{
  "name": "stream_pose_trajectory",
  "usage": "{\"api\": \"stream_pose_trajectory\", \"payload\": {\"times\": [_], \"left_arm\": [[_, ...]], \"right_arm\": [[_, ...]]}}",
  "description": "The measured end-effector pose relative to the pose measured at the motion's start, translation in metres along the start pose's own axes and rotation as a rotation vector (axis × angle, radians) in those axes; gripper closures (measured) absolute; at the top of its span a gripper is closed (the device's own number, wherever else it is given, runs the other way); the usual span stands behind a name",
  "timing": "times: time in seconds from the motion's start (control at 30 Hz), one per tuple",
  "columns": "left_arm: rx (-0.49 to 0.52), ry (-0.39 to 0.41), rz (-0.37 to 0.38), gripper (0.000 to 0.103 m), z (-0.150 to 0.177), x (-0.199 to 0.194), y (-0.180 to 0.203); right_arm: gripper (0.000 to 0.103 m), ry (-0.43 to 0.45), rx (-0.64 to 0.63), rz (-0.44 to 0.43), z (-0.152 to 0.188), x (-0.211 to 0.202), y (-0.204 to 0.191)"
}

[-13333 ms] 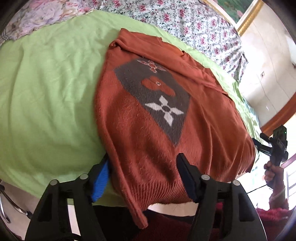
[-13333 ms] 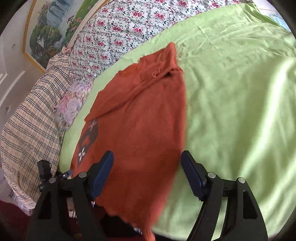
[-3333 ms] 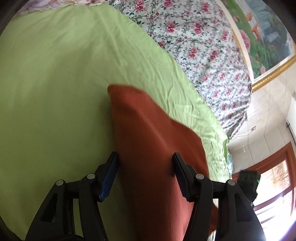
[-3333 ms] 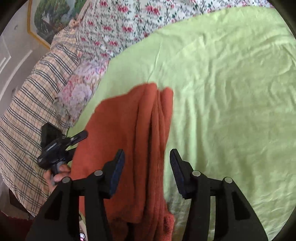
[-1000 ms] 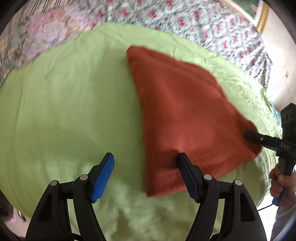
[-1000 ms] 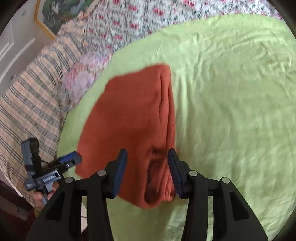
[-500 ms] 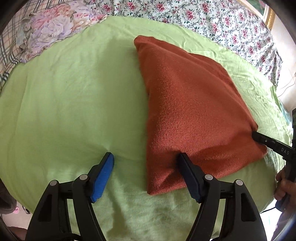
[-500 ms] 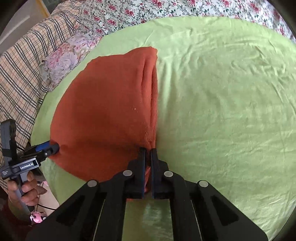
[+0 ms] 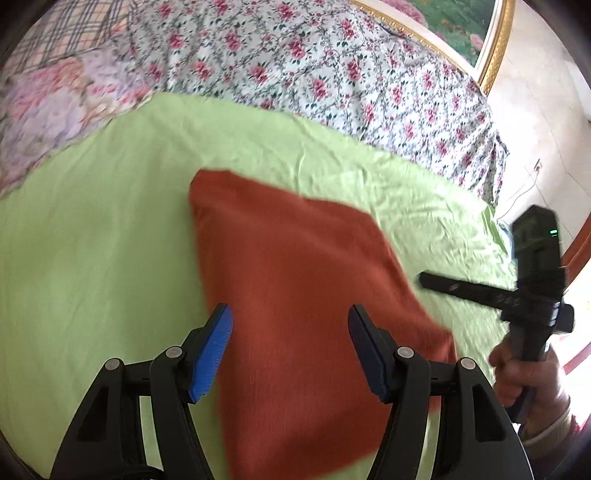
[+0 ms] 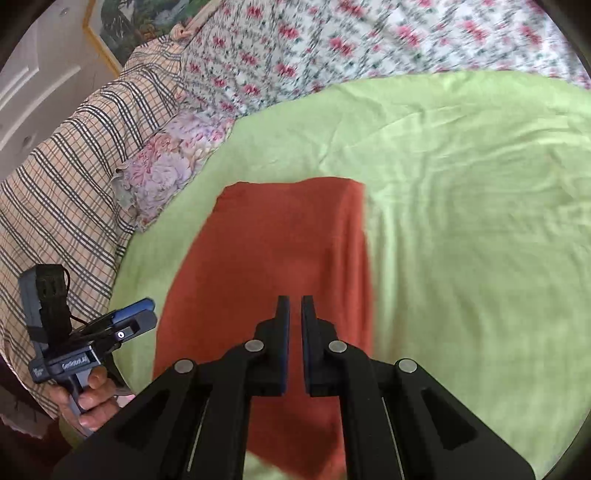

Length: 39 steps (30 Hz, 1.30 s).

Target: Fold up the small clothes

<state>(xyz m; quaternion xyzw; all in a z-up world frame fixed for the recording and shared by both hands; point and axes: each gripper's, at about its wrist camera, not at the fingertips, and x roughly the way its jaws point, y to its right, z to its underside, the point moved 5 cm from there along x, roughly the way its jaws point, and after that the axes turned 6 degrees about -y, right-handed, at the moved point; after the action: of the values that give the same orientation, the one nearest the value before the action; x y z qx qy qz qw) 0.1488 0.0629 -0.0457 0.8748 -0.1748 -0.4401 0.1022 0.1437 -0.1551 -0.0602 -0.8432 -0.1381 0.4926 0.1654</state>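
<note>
The rust-orange sweater [image 9: 295, 302] lies folded into a flat rectangle on the green bedsheet [image 9: 92, 258]; it also shows in the right wrist view [image 10: 273, 258]. My left gripper [image 9: 290, 325] is open and empty, raised above the sweater's near part. My right gripper [image 10: 295, 306] is shut with only a thin gap, empty, held above the sweater. The right gripper also shows at the right of the left wrist view [image 9: 480, 291]. The left gripper shows at the lower left of the right wrist view [image 10: 125, 321].
A floral quilt [image 9: 332, 66] and a plaid blanket [image 10: 55, 184] lie along the bed's far side, with a pink floral pillow [image 10: 166, 166]. A gold-framed painting [image 9: 465, 26] hangs on the wall. Green sheet [image 10: 480, 221] spreads to the right of the sweater.
My right gripper has let go of the sweater's edge and lifted away, still shut. My left gripper has risen and shifted over the sweater. The sweater lies flat.
</note>
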Motion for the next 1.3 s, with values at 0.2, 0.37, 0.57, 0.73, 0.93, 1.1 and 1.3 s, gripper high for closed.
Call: {"api": "stream_pose_trajectory", "payload": {"times": [0.2,0.37,0.57,0.73,0.93,1.1,1.3], "left_arm": [[-0.017,-0.085,0.007,0.056,-0.034,0.057,-0.019],[0.007,-0.148,0.005,0.07,-0.034,0.087,-0.034],[0.001,-0.148,0.011,0.073,-0.03,0.077,-0.033],[0.008,-0.089,0.003,0.072,-0.004,0.03,-0.023],[0.024,-0.091,0.019,0.072,0.057,-0.012,-0.016],[-0.01,-0.145,-0.021,0.073,0.098,-0.011,-0.027],[0.016,-0.132,-0.121,0.071,0.109,-0.01,-0.019]], "right_arm": [[0.096,-0.069,0.056,-0.001,-0.033,0.06,0.015],[0.103,-0.108,0.127,-0.004,-0.033,0.084,0.045],[0.103,-0.102,0.103,0.013,-0.033,0.081,0.041],[0.099,-0.072,0.063,0.051,-0.021,0.051,0.017],[0.097,-0.066,-0.038,0.029,0.034,0.005,-0.022],[0.096,-0.111,-0.058,0.159,0.082,0.0,-0.002],[0.096,-0.079,-0.037,0.148,0.093,-0.003,0.009]]}}
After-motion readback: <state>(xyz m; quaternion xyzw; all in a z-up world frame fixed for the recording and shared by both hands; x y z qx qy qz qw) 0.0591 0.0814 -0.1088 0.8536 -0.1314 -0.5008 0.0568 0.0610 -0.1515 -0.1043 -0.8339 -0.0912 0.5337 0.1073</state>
